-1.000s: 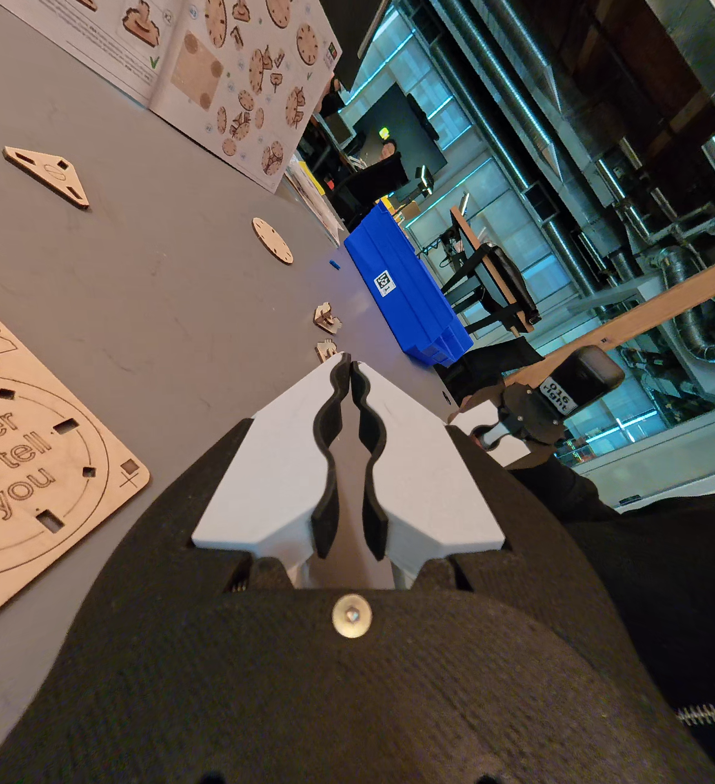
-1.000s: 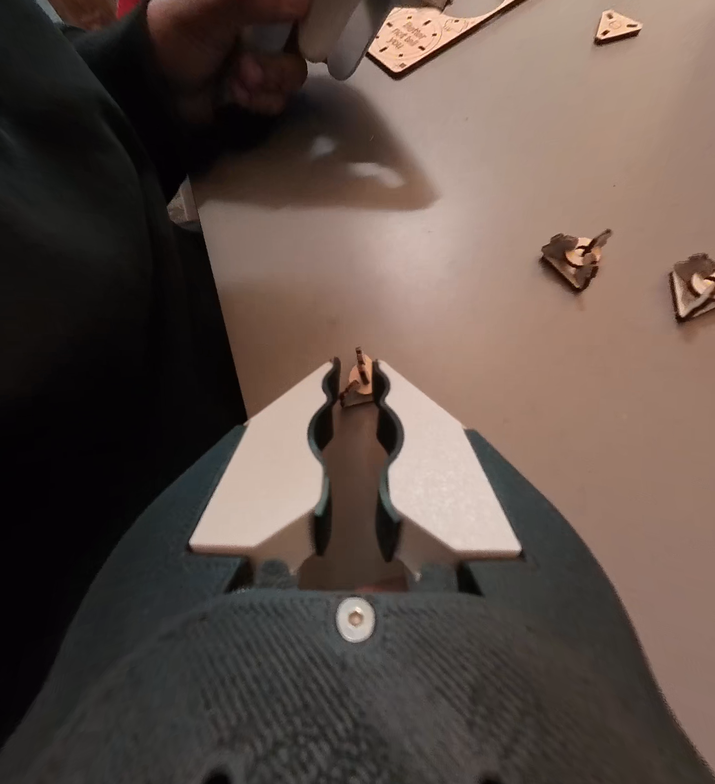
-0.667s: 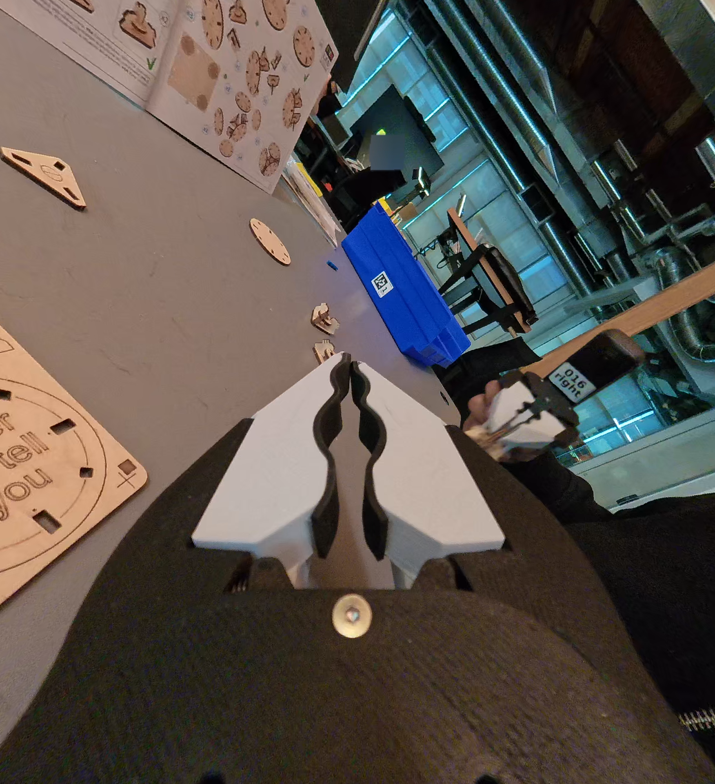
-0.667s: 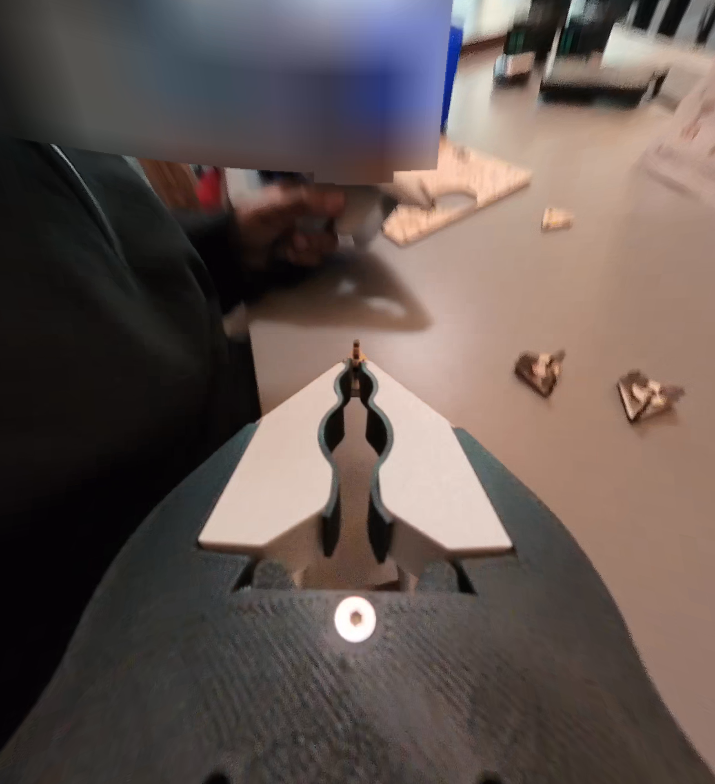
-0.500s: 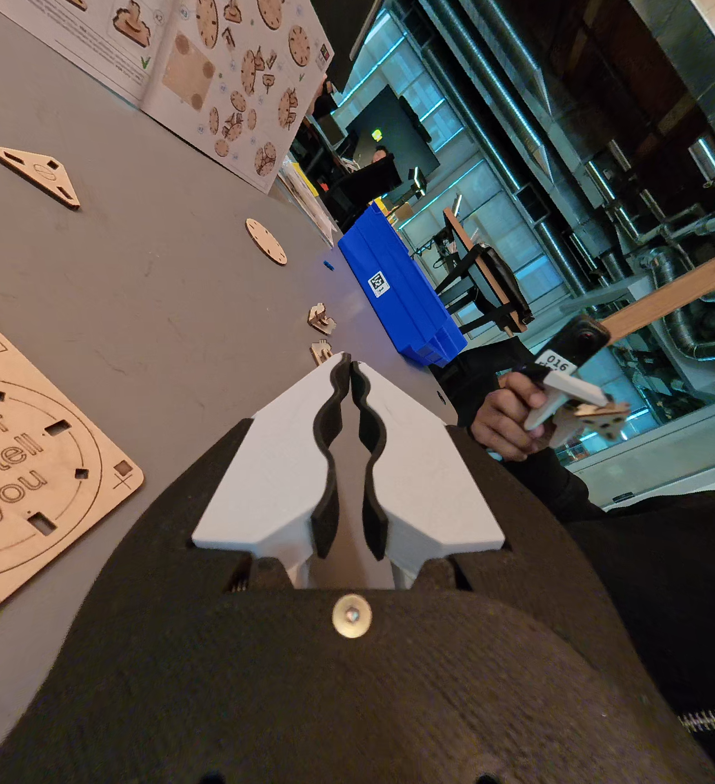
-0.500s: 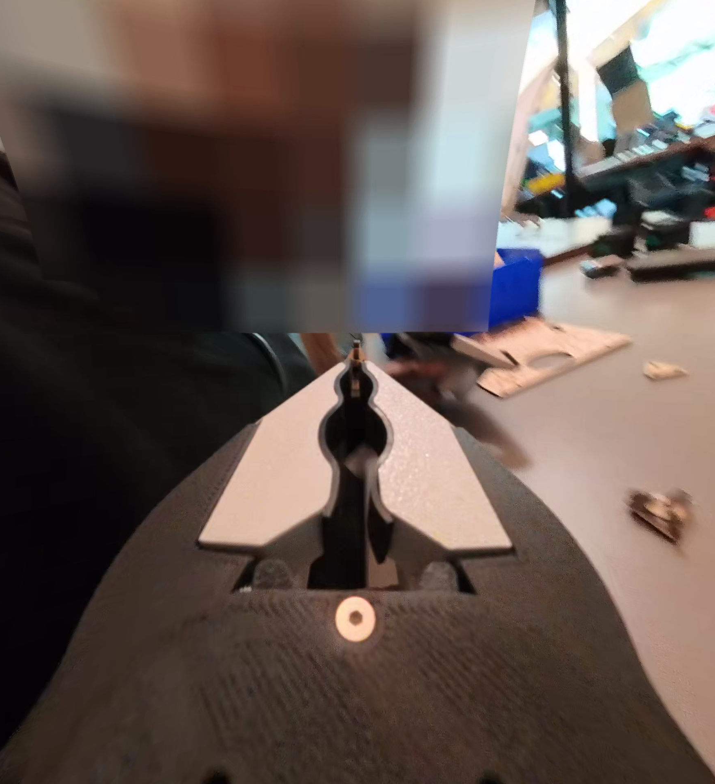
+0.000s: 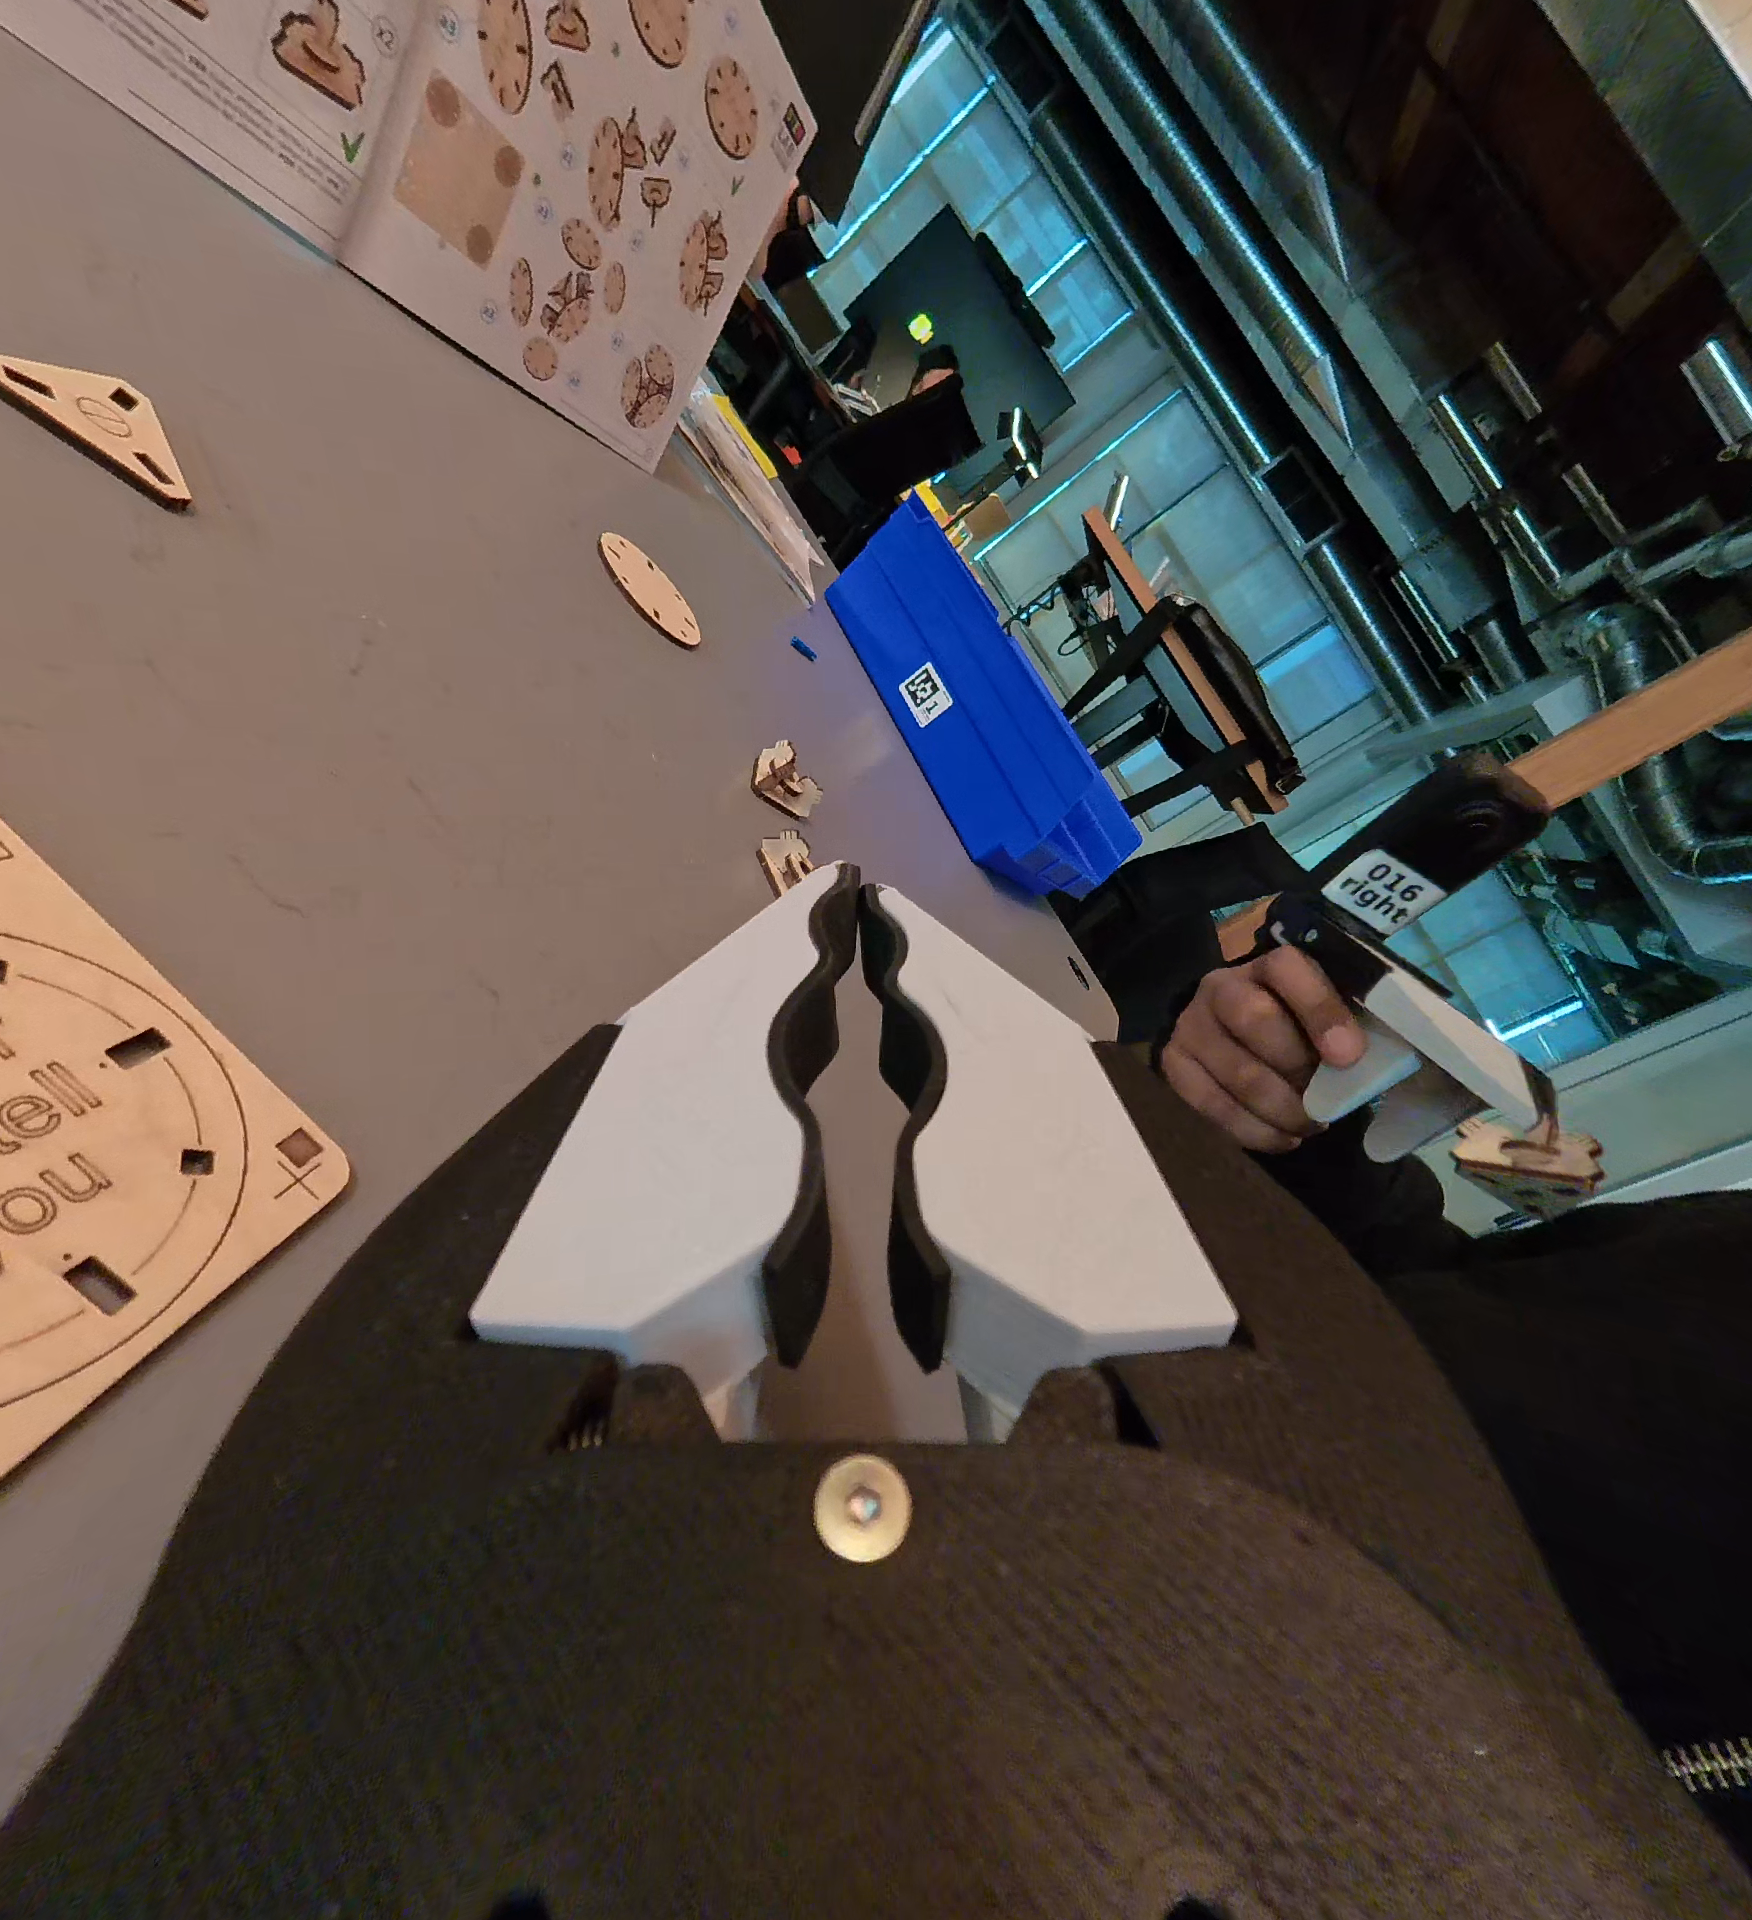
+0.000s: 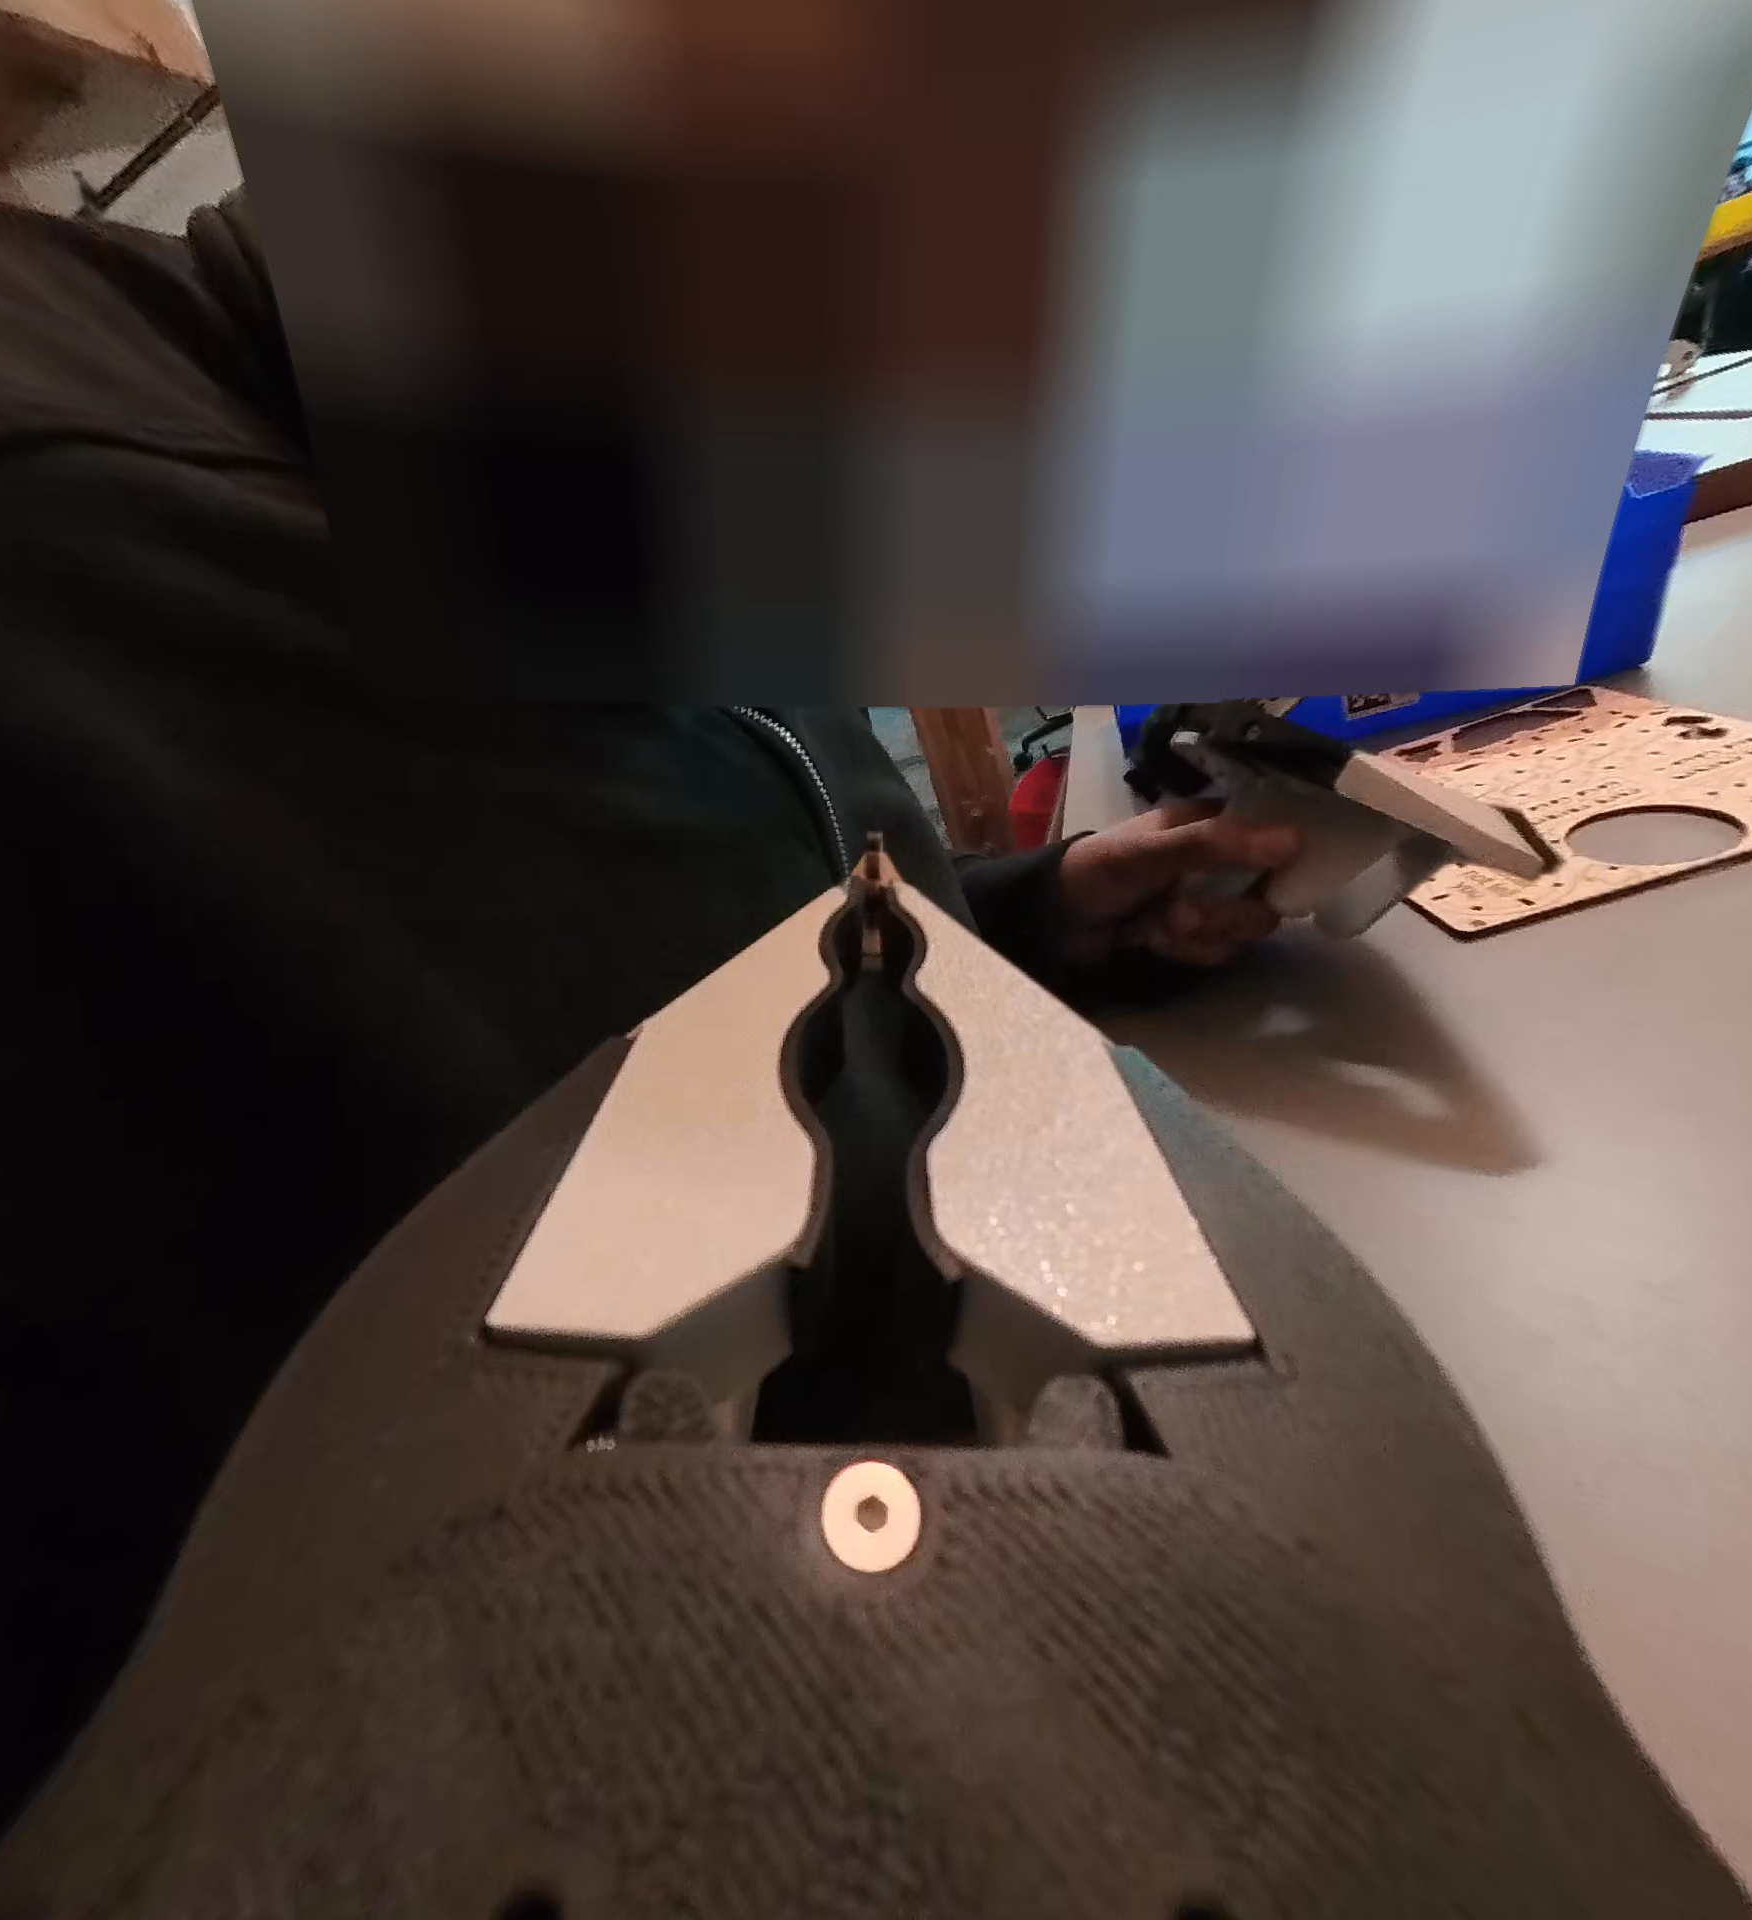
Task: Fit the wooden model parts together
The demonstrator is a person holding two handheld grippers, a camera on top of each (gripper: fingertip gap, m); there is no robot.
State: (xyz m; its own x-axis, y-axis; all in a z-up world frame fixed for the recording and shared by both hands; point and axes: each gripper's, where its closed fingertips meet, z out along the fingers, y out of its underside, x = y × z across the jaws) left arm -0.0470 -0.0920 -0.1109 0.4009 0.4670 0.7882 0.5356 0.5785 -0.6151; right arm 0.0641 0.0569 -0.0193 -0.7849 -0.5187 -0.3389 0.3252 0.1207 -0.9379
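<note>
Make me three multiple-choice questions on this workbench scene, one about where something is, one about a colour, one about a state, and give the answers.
1. Where is the small wooden assembly?
A. in the right claw
B. in the bin
C. on the booklet

2. What colour is the storage bin?
A. red
B. blue
C. green

3. How is the left claw?
A. wide open
B. shut, holding nothing
C. shut on a disc

Answers: 1 A, it hangs at that claw's tip off the table; 2 B, plainly blue; 3 B, its pads meet with nothing between.
</note>
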